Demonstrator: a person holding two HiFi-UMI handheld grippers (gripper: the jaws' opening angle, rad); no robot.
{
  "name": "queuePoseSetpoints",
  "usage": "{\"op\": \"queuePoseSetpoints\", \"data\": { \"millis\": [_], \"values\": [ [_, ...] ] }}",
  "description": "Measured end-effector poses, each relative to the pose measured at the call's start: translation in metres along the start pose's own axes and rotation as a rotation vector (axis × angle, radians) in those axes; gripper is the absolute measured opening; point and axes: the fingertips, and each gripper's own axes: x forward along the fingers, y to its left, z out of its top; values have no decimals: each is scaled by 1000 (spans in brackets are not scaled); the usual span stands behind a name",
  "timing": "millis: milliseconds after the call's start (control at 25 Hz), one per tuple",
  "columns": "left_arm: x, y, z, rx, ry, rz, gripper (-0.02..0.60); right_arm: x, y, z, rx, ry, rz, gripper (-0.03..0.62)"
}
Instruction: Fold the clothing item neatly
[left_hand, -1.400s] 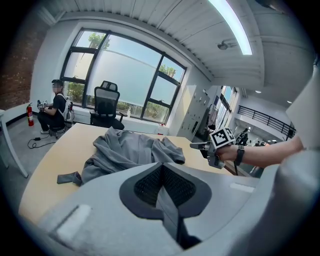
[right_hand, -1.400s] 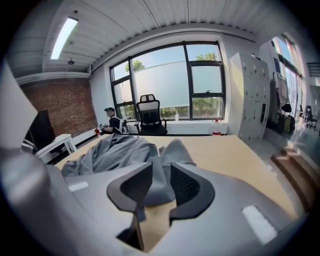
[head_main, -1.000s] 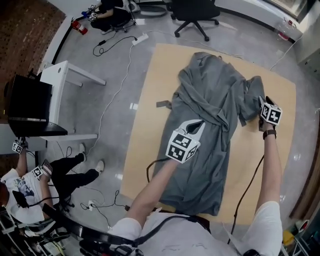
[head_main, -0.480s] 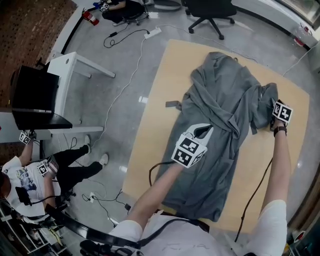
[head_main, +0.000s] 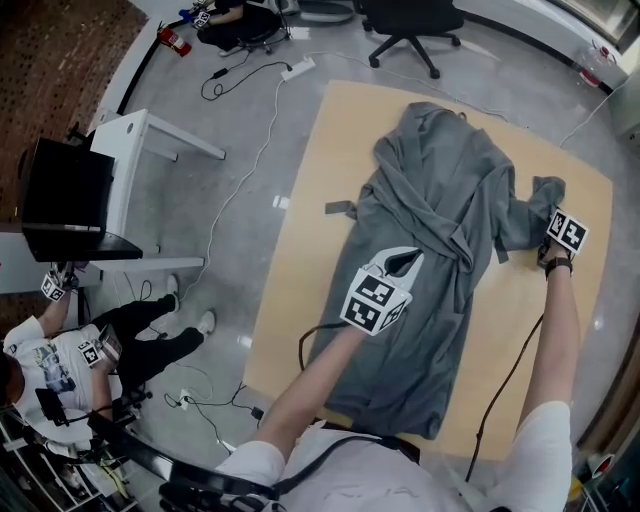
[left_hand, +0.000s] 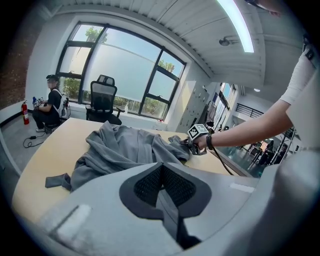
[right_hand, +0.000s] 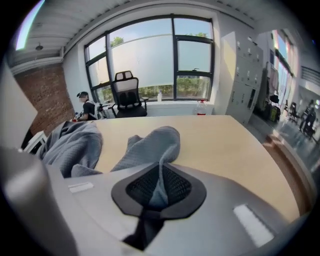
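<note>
A grey robe-like garment (head_main: 440, 190) lies spread lengthwise on the light wooden table (head_main: 300, 250). My left gripper (head_main: 405, 262) rests over the garment's middle, near the waist tie. Its jaws are shut and no cloth shows between the pads in the left gripper view (left_hand: 161, 186). My right gripper (head_main: 547, 222) is at the end of the right sleeve (right_hand: 155, 142), near the table's right edge. Its jaws are closing, and a fold of sleeve cloth is pinched between the pads (right_hand: 159, 187). The right gripper (left_hand: 192, 145) also shows across the garment in the left gripper view.
A loose belt end (head_main: 338, 208) sticks out left of the garment. An office chair (head_main: 405, 20) stands beyond the table's far end. A white desk (head_main: 150, 140) and a black monitor (head_main: 60, 200) stand to the left, cables run over the floor, and a person (head_main: 60, 360) sits at lower left.
The right gripper has shifted outward to the right at the sleeve end, and the sleeve now lies stretched further from the body. The left gripper stays over the garment's middle.
</note>
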Motion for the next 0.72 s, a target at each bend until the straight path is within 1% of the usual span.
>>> {"op": "queuePoseSetpoints", "data": {
  "millis": [160,200,280,360,480,600,720],
  "values": [
    [-4,-4,6,3,-13,-4,-2,-38,-43,0,249,-129,-45,26],
    [-6,-5,7,1,-17,-5,-2,-49,-52,-1,295,-161,-58,26],
    [-10,-8,10,-6,-25,-6,-2,-72,-69,-2,347,-216,-86,26],
    [-14,-10,12,-14,-34,-5,-2,-96,-77,-1,364,-271,-102,26],
    [-20,-12,15,-24,-53,-4,-2,-132,-75,7,342,-357,-95,26],
    [-28,-12,20,-34,-74,-1,-2,-164,-54,24,277,-427,-59,26],
    [-39,-11,25,-34,-96,8,-2,-191,-19,47,216,-486,-1,26]
  ]
}}
